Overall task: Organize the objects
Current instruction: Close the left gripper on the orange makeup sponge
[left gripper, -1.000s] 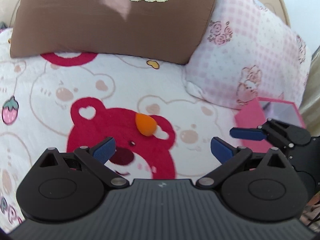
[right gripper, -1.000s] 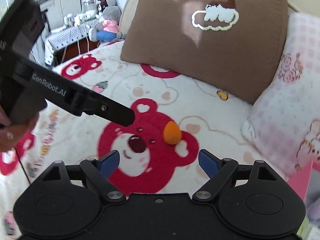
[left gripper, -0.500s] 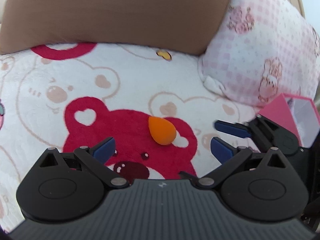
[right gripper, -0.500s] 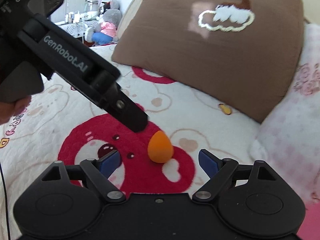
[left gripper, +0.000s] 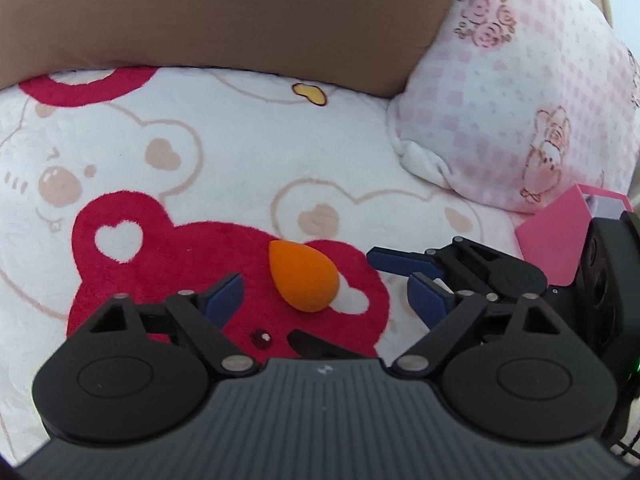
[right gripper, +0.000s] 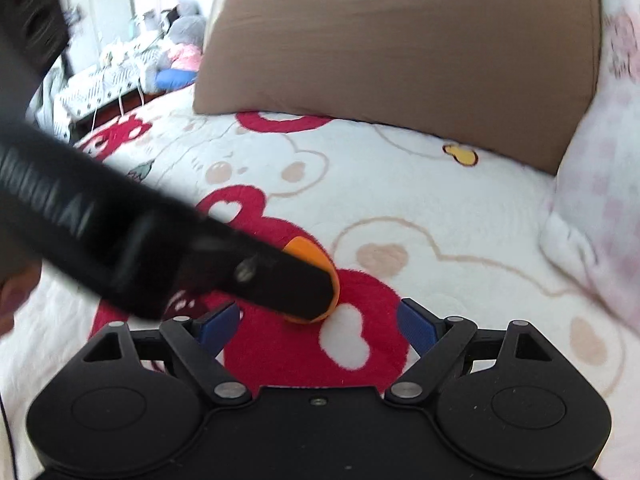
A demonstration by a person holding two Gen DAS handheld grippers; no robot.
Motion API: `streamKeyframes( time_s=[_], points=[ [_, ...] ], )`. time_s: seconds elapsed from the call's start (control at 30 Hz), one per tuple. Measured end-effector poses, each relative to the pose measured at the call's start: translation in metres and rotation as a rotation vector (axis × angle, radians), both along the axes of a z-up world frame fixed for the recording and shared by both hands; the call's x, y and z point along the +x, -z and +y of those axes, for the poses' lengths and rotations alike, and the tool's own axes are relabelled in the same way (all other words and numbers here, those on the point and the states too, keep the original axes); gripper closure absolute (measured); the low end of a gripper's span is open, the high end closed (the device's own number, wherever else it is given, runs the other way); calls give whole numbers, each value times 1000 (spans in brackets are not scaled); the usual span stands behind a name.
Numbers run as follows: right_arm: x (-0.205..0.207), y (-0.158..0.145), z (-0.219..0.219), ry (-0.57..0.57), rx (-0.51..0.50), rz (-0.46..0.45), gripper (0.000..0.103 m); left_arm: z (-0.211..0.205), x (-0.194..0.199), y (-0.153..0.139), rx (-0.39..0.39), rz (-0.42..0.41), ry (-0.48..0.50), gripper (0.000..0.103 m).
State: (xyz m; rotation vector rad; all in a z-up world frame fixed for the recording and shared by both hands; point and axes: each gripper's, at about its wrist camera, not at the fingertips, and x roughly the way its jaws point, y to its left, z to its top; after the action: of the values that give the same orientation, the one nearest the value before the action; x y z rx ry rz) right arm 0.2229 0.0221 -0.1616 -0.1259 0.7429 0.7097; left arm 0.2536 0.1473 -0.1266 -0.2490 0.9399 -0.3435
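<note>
Closing around empty air, the left gripper [left gripper: 324, 294] is seen low in its own view, its blue pads [left gripper: 224, 294] set fairly wide with nothing pressed between them. An orange sponge [left gripper: 302, 276], teardrop-shaped, is found just beyond the pad tips, lying between their lines on the blanket [left gripper: 240, 152] and touched by neither pad. It rests on the ear of a red bear printed on the cloth. To the right of it, the right gripper [left gripper: 400, 276] is seen from the side, its fingers pointed toward the sponge and held apart from it.

From the right wrist view, the right gripper [right gripper: 318, 320] is shown with jaws spread wide and nothing gripped. The sponge [right gripper: 316, 256] is placed just ahead of its pads and is partly covered by the dark, blurred finger of the left gripper, which crosses from the left. Whether that finger touches the sponge cannot be told.

Farther back, a pink box [left gripper: 556, 240] is seen at the right edge, beside a pink checked pillow [left gripper: 520, 100]. A brown pillow [left gripper: 224, 16] is propped behind the blanket.
</note>
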Motion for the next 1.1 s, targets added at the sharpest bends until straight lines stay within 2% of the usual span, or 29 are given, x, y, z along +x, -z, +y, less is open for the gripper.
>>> streamKeyframes(
  time_s=[0.1,0.17,0.27,0.43,0.5,0.6,0.67,0.8,0.97,1.1],
  points=[
    [-1,2,3,-26,16,12,20,6,3,5,-42,21,-17,24],
    [-5,4,7,-47,18,6,28,7,5,9,-56,40,-26,32],
    [-9,9,14,-42,-13,-11,39,7,8,15,-62,60,-41,39],
    [-5,12,12,-12,22,-13,40,8,16,28,-107,72,-86,52],
    [-1,12,11,-2,29,-5,45,8,20,34,-145,89,-87,55],
    [1,13,7,15,39,15,51,7,25,40,-157,108,-108,63],
    [2,12,2,35,48,23,64,9,24,38,-163,105,-119,65],
    [0,8,-7,18,92,39,66,10,19,34,-181,97,-115,65],
    [-16,2,-11,16,61,26,67,4,4,31,-198,100,-132,65],
    [-18,-6,-13,7,43,27,67,-6,-9,26,-183,102,-117,65]
  ],
)
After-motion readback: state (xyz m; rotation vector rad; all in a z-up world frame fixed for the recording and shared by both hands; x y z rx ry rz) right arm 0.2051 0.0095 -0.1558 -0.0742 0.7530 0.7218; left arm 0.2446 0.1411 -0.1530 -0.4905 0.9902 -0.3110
